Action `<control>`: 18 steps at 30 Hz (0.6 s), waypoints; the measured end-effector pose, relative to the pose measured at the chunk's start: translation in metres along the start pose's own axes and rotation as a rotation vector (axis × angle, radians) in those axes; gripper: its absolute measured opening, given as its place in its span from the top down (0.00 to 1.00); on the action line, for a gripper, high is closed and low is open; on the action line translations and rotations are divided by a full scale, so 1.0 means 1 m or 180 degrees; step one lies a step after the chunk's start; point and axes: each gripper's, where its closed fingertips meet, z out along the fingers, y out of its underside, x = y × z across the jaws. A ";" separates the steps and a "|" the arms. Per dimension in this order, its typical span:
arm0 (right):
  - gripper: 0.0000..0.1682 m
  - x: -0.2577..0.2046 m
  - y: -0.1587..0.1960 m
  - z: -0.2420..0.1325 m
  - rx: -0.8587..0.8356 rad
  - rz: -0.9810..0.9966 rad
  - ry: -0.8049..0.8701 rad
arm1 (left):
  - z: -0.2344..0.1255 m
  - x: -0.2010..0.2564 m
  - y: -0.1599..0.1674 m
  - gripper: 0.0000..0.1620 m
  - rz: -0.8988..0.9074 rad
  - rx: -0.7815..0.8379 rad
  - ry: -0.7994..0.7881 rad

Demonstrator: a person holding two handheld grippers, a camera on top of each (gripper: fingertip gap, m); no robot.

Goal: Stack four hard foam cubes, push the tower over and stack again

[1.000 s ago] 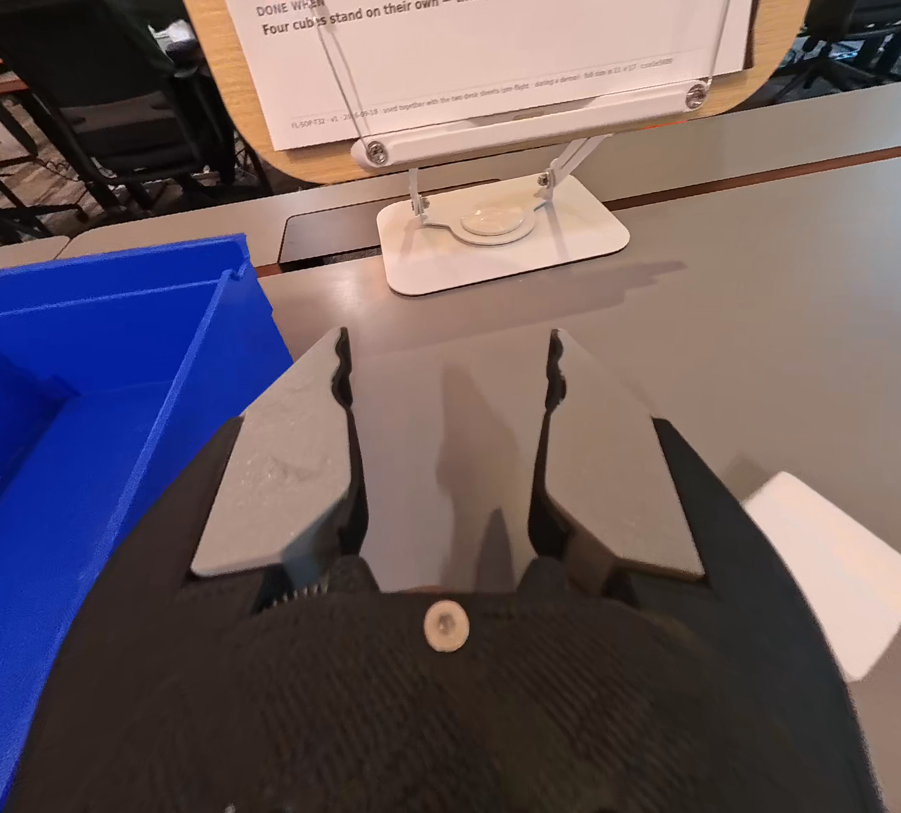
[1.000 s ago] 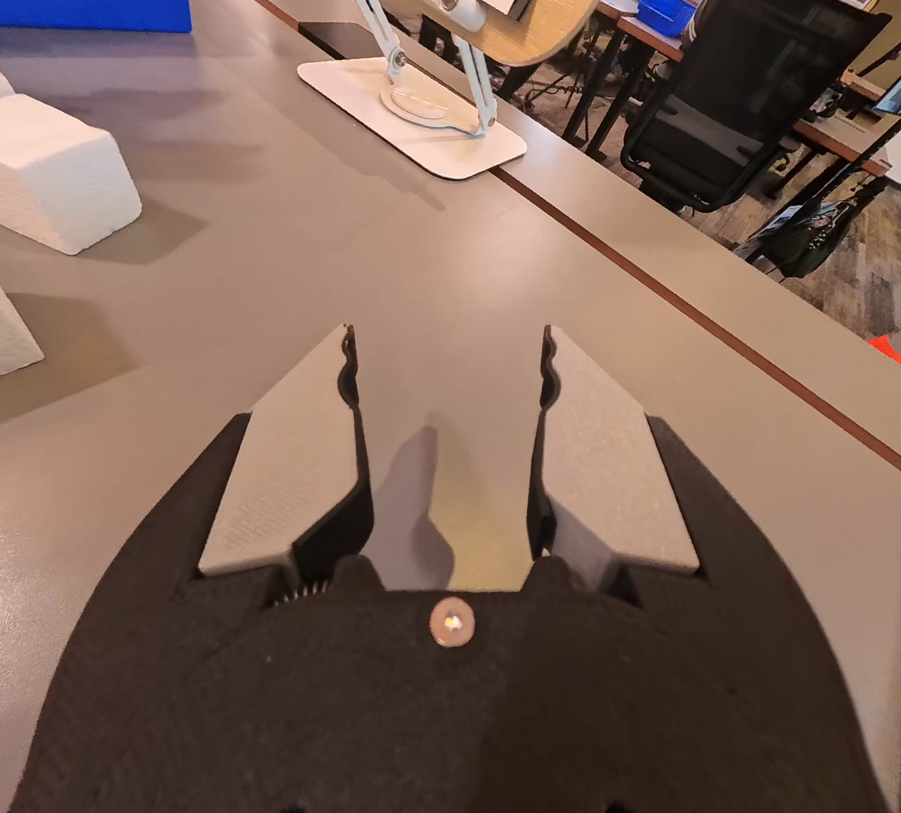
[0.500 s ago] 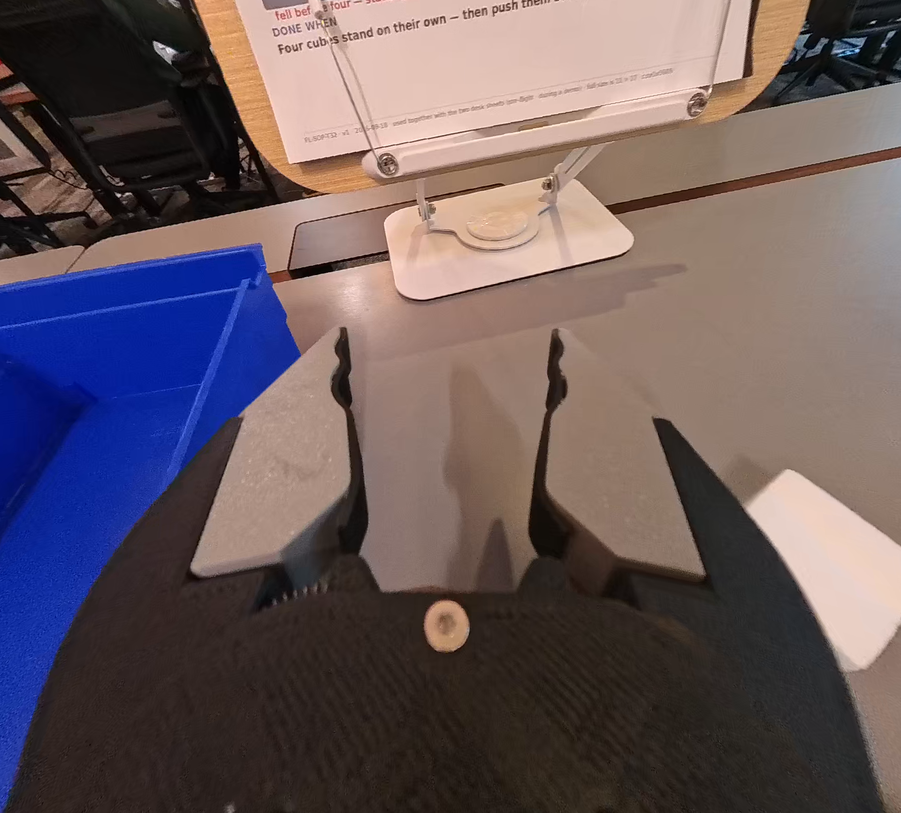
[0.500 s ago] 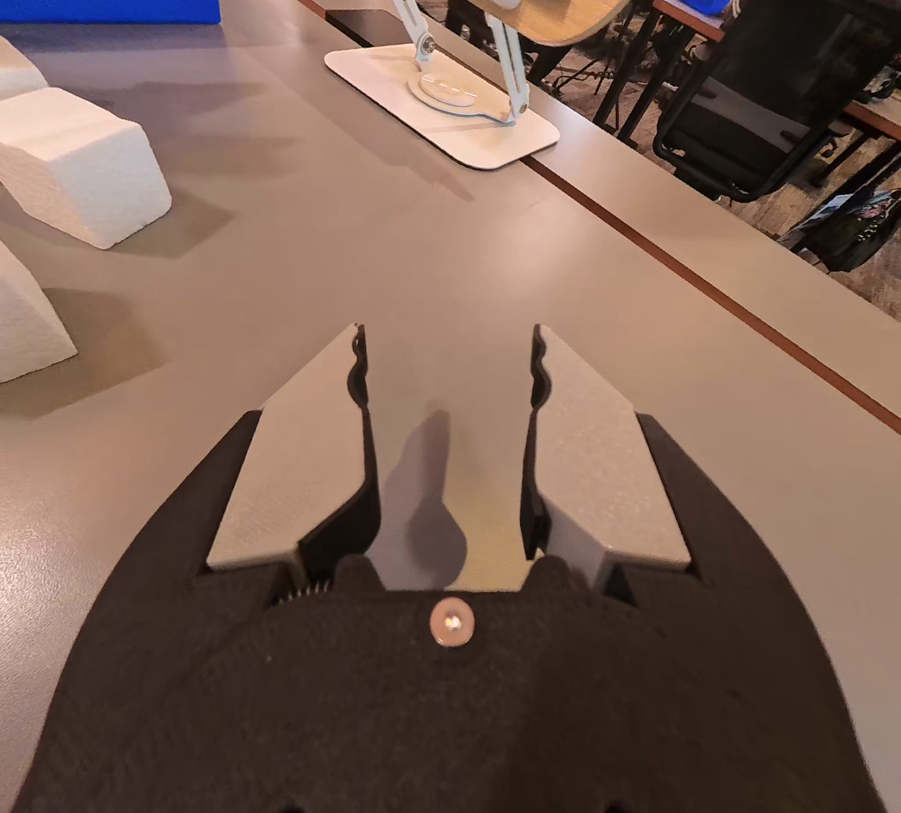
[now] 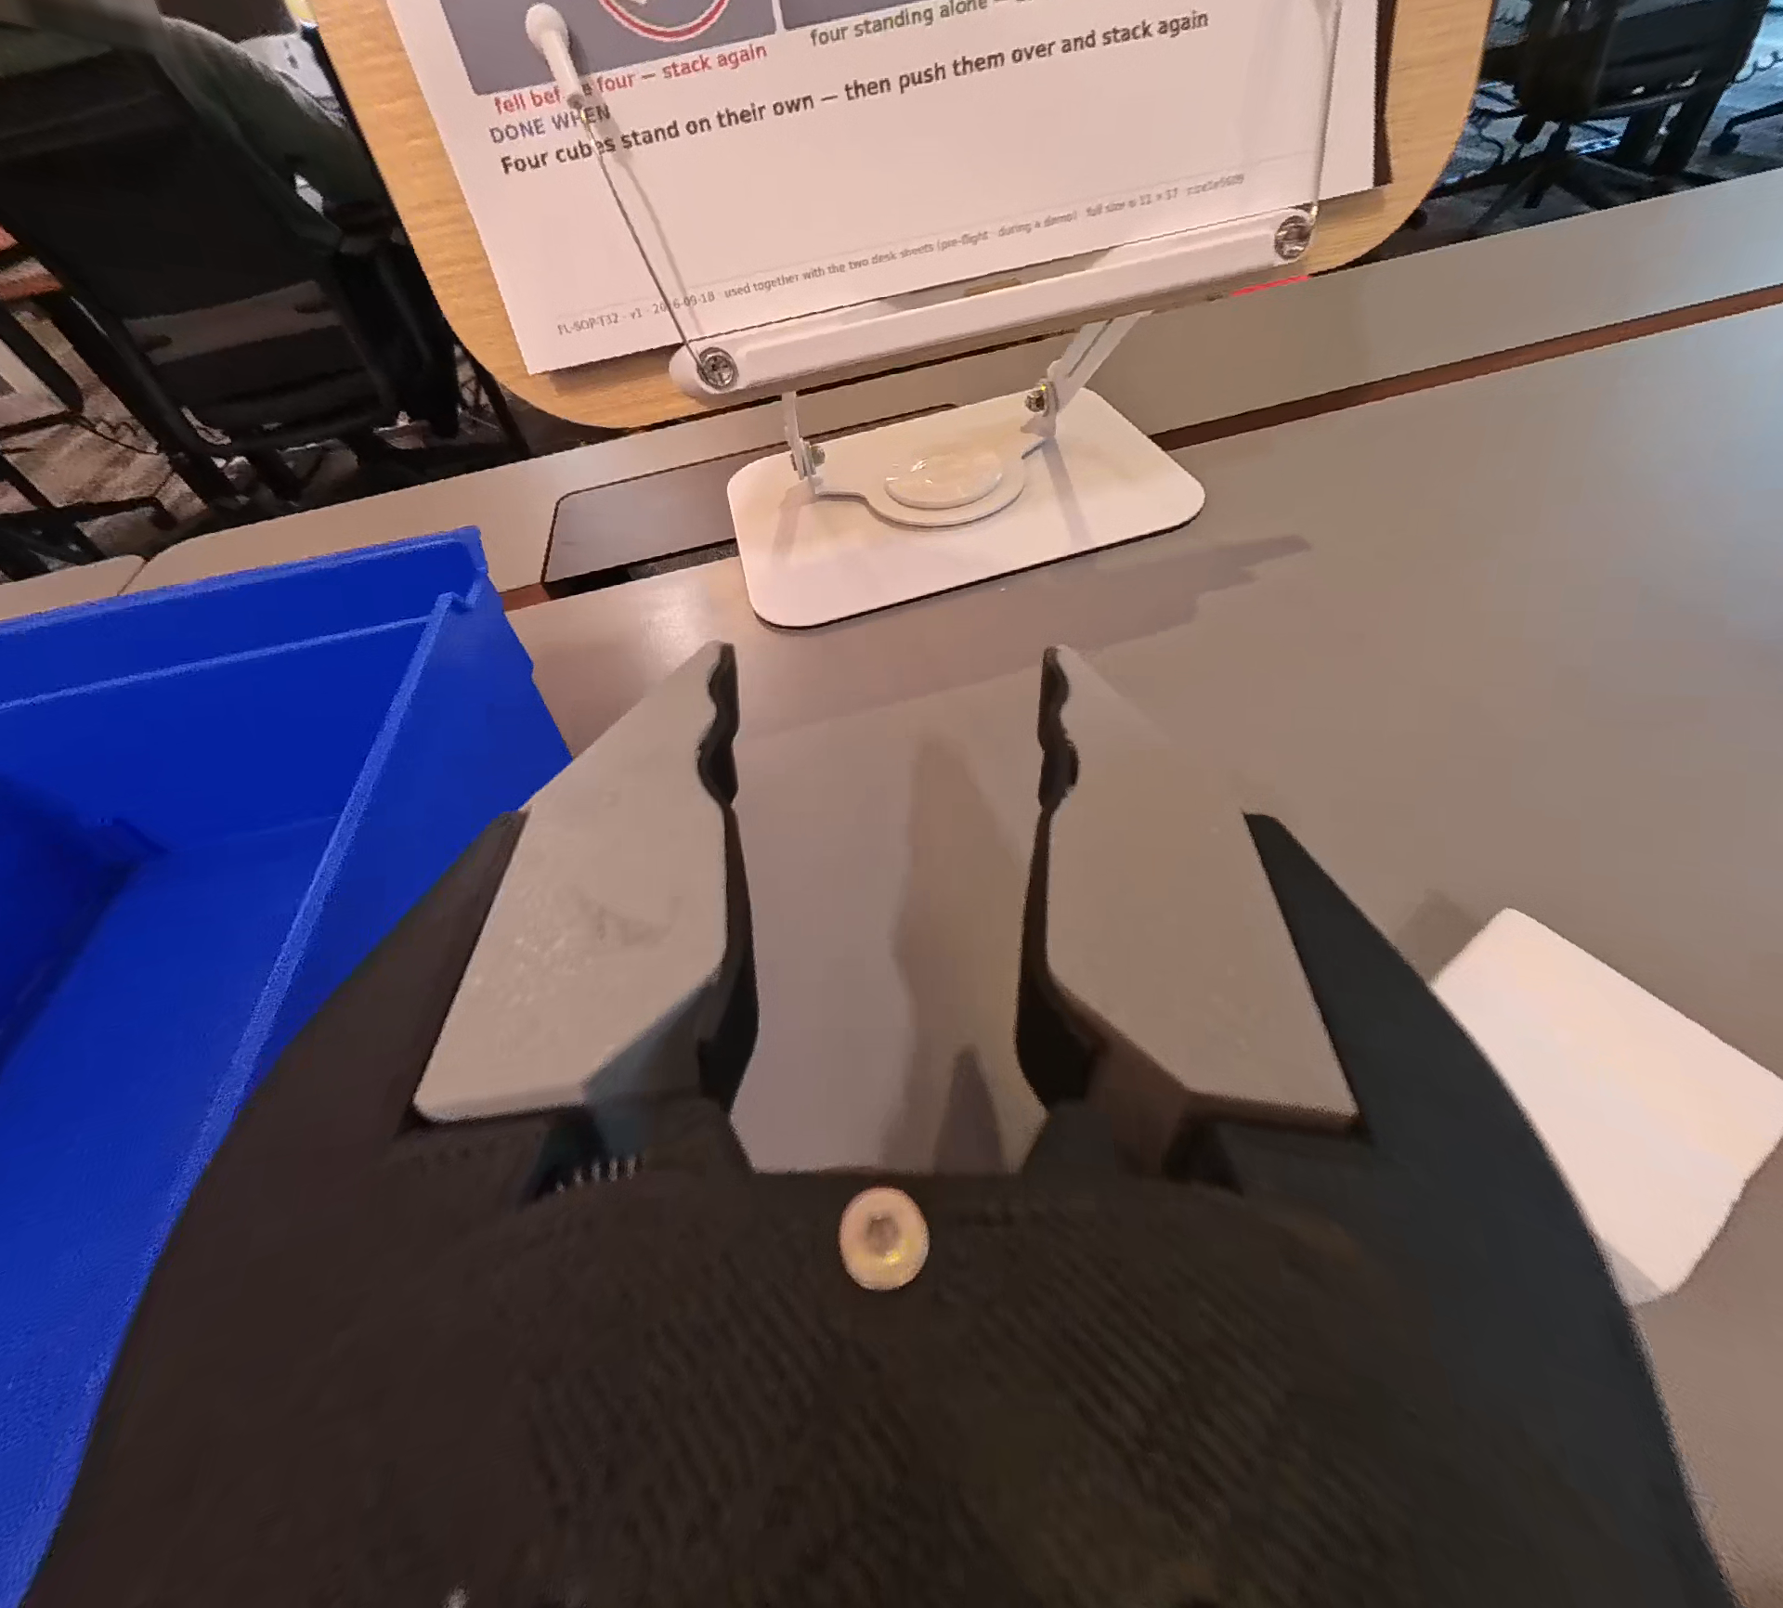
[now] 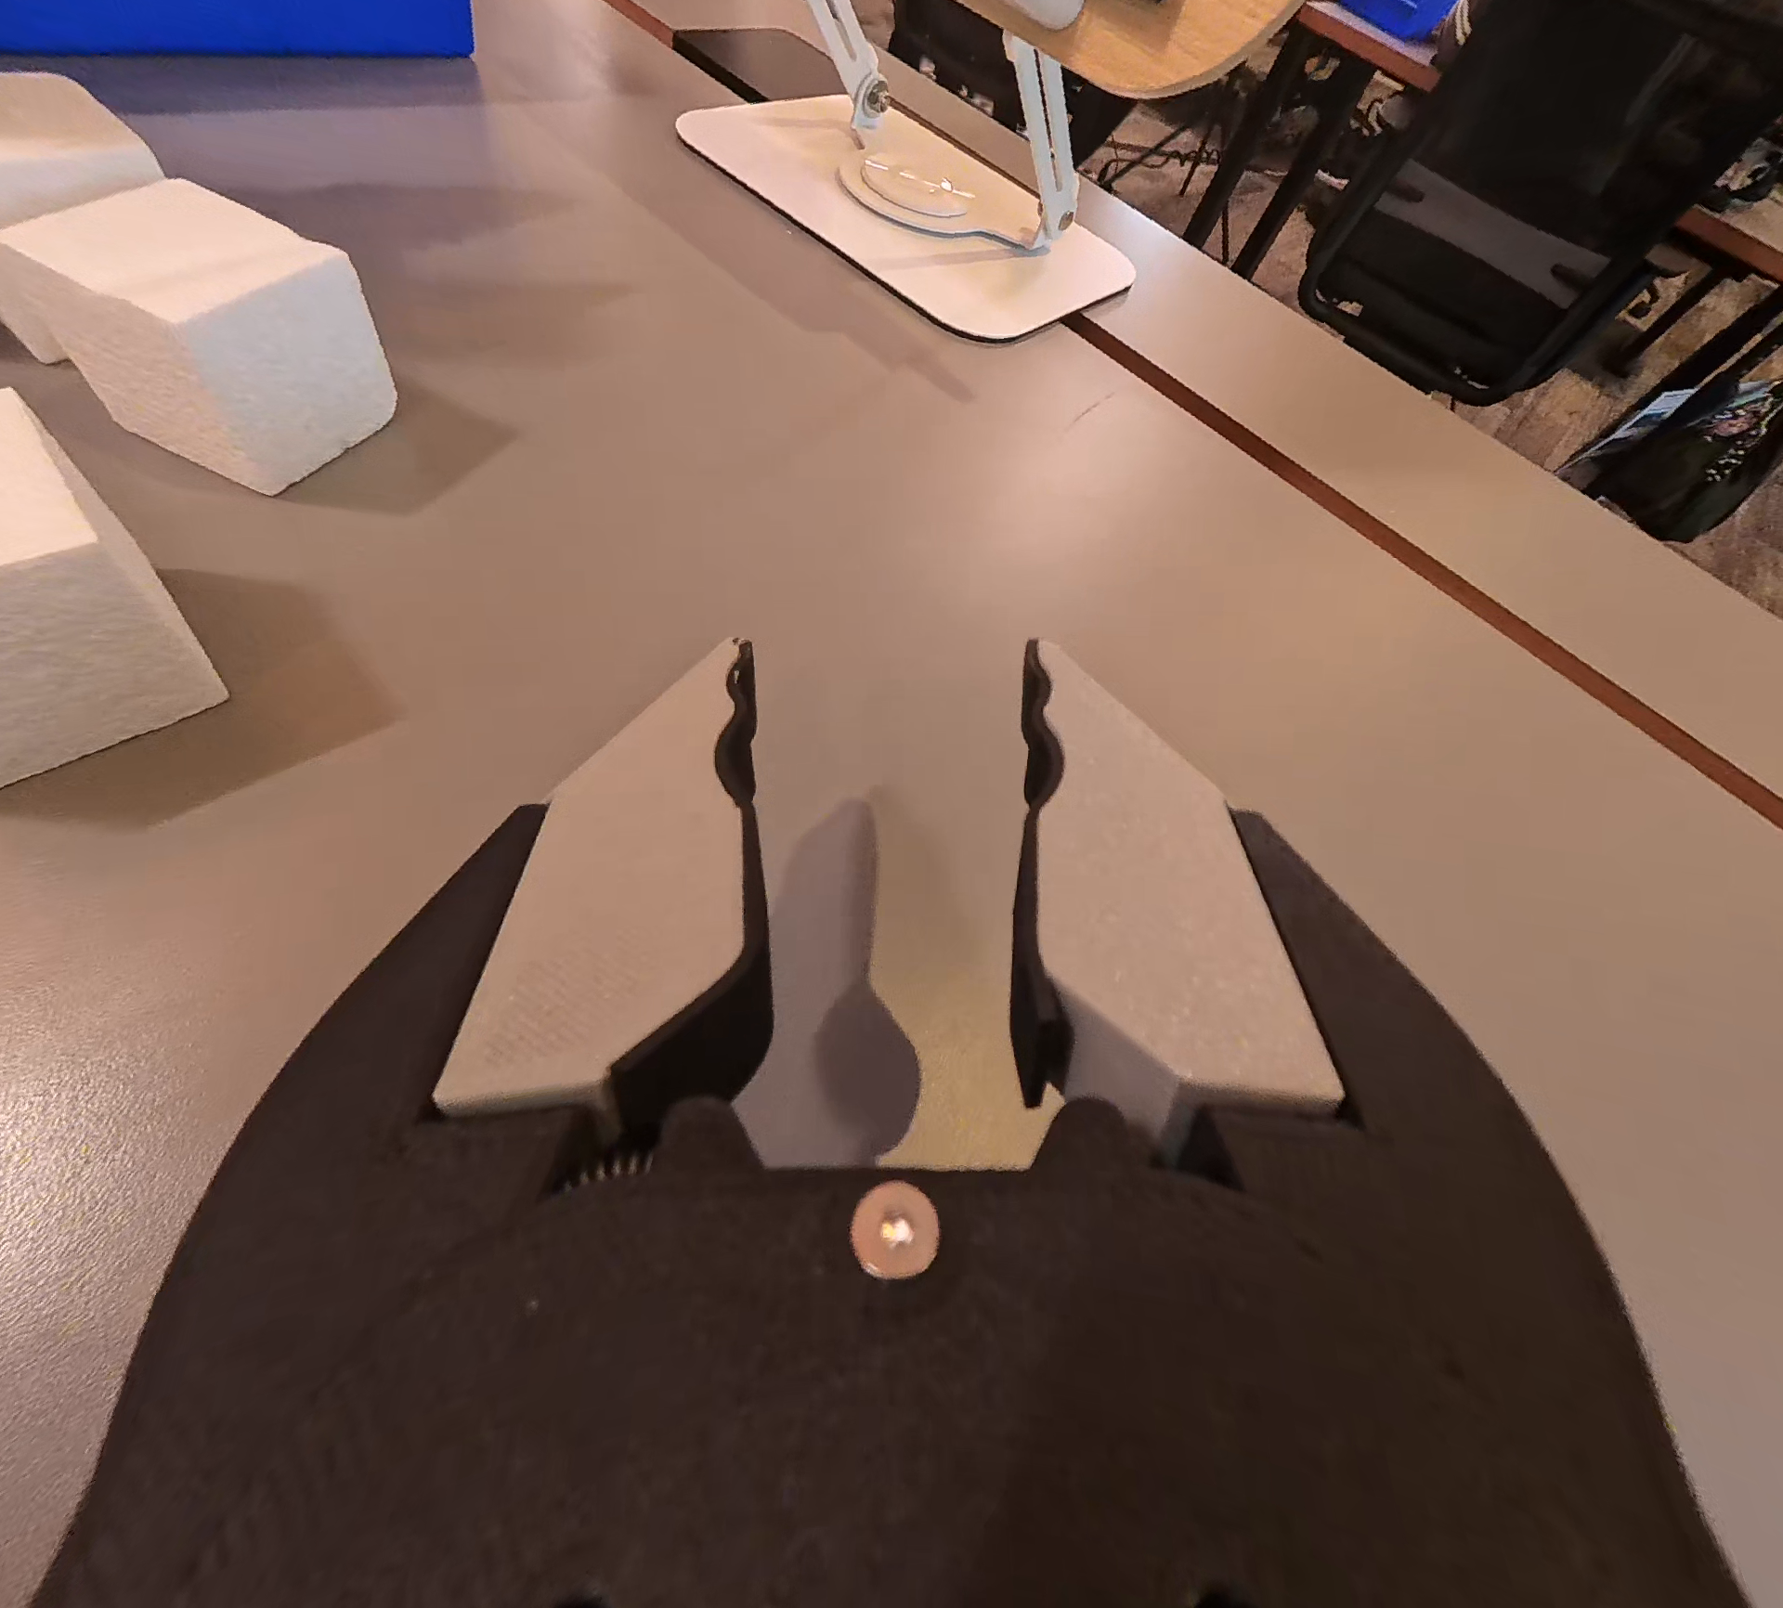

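One blue bin [image 5: 222, 790] beside parted left tongs [image 5: 883, 674], contents unseen

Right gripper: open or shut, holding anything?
Open and empty. The right gripper shows bare table between its fingers; the cubes lie apart.

white foam cubes [image 6: 203, 337], unstacked, scattered on table

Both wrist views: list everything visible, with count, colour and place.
foam cubes: three in the right view, white, lying apart on the table's left; none stacked
bin: one, blue, table's left side
document stand: one, white base, wooden board holding a printed sheet, far edge
table: one, grey
office chairs: black, behind the table
left gripper: grey fingers, open, empty
right gripper: grey fingers, open, empty
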 end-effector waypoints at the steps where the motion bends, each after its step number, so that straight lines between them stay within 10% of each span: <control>1: 0.69 0.000 0.001 0.000 -0.0013 0.0013 0.0003 | 0.000 0.001 0.000 0.62 -0.0003 -0.0001 0.0016; 18: 0.67 0.004 -0.004 -0.007 0.0057 0.0116 0.0005 | 0.001 0.005 0.002 0.53 -0.0337 -0.0046 0.0096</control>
